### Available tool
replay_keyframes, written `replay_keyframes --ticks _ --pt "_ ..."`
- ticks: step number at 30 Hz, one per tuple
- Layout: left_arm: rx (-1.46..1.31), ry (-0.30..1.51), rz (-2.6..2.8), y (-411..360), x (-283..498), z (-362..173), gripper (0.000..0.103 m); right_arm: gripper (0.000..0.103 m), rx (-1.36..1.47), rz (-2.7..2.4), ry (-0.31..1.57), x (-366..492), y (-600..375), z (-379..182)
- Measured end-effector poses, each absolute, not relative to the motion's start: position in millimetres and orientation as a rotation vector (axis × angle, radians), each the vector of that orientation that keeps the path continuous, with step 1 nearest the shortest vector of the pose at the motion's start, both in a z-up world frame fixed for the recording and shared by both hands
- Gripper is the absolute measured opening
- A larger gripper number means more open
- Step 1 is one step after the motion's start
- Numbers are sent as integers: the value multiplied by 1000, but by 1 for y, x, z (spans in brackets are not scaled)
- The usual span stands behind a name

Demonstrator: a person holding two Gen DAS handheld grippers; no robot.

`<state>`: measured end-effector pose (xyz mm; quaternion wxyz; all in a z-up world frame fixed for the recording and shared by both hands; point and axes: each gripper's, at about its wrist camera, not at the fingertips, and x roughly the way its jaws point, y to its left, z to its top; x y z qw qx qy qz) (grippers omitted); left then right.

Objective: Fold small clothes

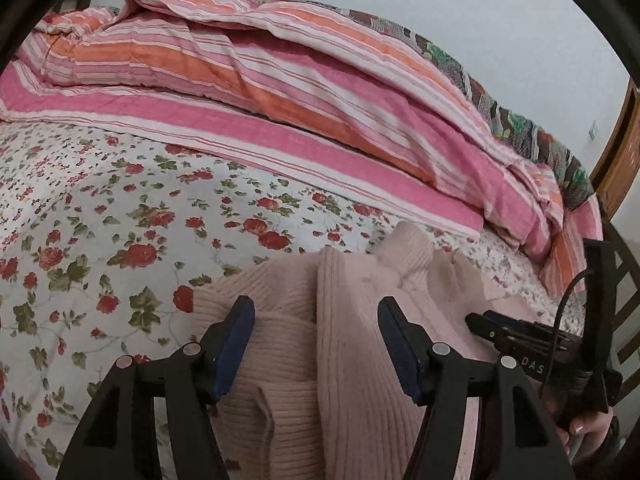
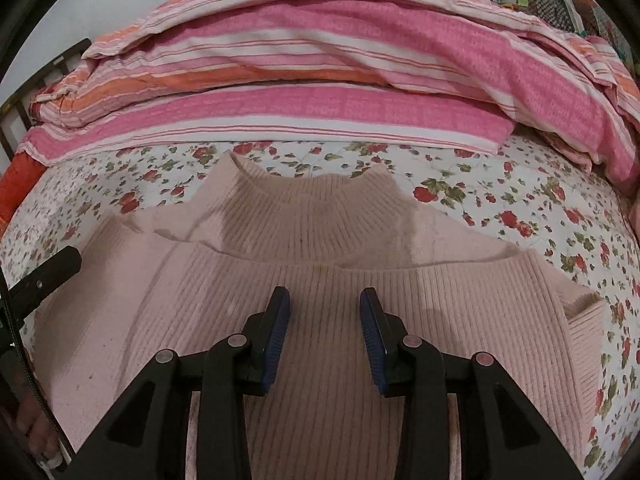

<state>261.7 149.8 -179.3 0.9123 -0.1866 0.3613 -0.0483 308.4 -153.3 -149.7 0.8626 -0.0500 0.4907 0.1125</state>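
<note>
A pale pink ribbed sweater (image 2: 320,236) lies on the floral bed sheet (image 2: 520,208), with its high collar (image 2: 308,188) pointing toward the quilt. A layer of it is folded over and ends just below the collar. A ribbed cuff (image 2: 582,320) shows at the right. My right gripper (image 2: 325,296) hovers over the folded layer, open, with nothing between its blue pads. My left gripper (image 1: 315,308) stands open over the sweater (image 1: 360,360), above a long folded strip of knit. The right gripper (image 1: 520,344) also shows at the right edge of the left wrist view.
A folded pink, orange and white striped quilt (image 1: 280,92) runs along the far side of the bed. A dark patterned blanket (image 1: 516,120) lies behind it. A wooden bed frame (image 1: 620,152) stands at the right. Bare floral sheet (image 1: 100,240) stretches to the left of the sweater.
</note>
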Motion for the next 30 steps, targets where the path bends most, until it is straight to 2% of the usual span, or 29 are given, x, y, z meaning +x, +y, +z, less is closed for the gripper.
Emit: replay_keyframes --ticks 6,30 --pt "-330 747 -95 141 264 -180 66 38 -107 243 1016 309 -152 -149" --pt "-349 754 -106 144 263 -183 66 39 -89 249 1002 305 -155 -149"
